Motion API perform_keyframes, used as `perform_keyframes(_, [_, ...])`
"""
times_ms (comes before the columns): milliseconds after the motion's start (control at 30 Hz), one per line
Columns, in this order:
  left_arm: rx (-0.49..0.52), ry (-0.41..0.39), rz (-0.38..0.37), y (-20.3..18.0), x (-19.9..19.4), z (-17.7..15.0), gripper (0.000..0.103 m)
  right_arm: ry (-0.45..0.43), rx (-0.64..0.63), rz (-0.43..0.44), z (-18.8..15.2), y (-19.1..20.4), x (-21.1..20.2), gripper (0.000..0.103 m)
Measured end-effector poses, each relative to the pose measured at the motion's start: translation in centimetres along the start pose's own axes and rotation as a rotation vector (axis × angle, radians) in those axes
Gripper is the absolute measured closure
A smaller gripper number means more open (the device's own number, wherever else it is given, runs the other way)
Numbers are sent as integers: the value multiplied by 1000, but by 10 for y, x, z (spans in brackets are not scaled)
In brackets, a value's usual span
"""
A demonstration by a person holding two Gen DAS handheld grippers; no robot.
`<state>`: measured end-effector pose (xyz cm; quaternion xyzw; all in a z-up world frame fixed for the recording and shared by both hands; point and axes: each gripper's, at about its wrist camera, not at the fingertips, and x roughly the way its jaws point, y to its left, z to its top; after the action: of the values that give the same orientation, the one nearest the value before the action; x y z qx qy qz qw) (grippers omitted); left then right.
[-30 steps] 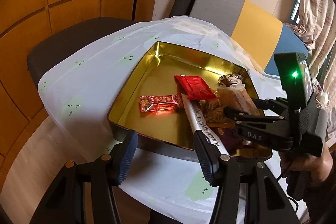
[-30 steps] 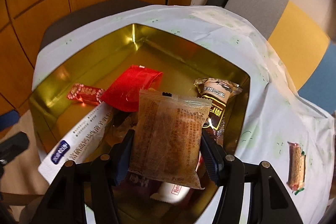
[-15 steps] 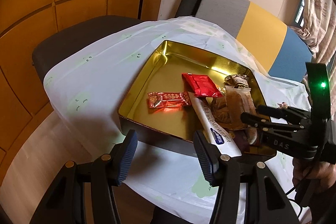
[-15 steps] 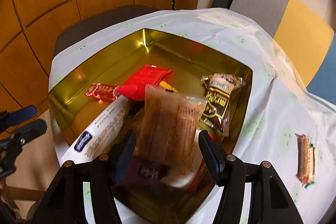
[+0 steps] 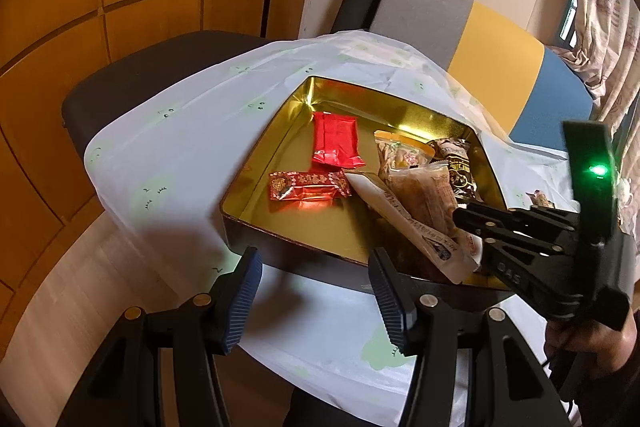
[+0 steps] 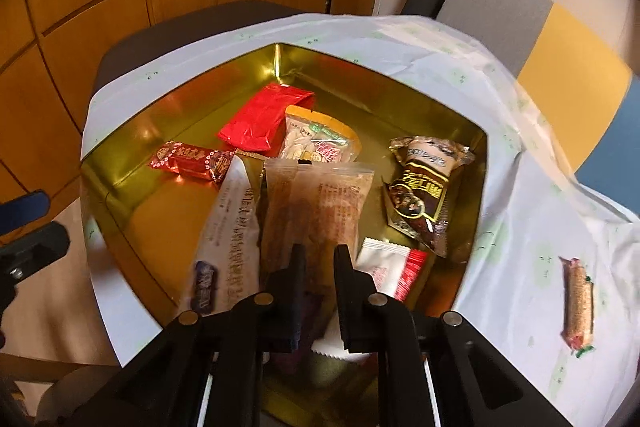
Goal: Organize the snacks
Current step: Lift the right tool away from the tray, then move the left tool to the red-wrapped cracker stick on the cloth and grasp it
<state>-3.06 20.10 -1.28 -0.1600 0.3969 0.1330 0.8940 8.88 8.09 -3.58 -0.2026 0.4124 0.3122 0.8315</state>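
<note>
Here, the gold tin (image 6: 478, 163) sits on a white cloth (image 6: 532, 227) and holds the snacks. The right gripper (image 6: 318, 259) is closed on the lower edge of a clear brown snack packet (image 6: 320, 203), which stands among a white sachet (image 6: 230, 227), a red packet (image 6: 264, 115) and a brown wrapper (image 6: 424, 187). The left gripper (image 5: 312, 291) hangs empty before the tin's near wall, jaws wide. One snack bar (image 6: 578, 307) lies apart on the cloth.

The white pack (image 6: 376, 273) and a purple packet (image 6: 310, 311) lie half hidden behind the right gripper (image 6: 319, 259), and the long white packet's (image 6: 230, 243) print is blurred.
</note>
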Motion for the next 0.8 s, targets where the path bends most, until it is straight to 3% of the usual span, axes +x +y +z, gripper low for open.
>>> perform_keyframes(367, [26,-4,-12,-10,-7,-4,47,-100,55,-15,-28,-14,-52,72])
perform_keyframes(433, [32,-5,-12,-13,-7,-4,47,-114,73,-24,-34,-22,-61,63])
perform_keyframes(667, [71,-10,-17,-23,-8,-5,47,-118,115,-77,-56,-52,-77,60])
perform_keyframes(800, [85,-10,-20,-30,-9,-5,47,-93,117,-130,-71,-74,-81,46])
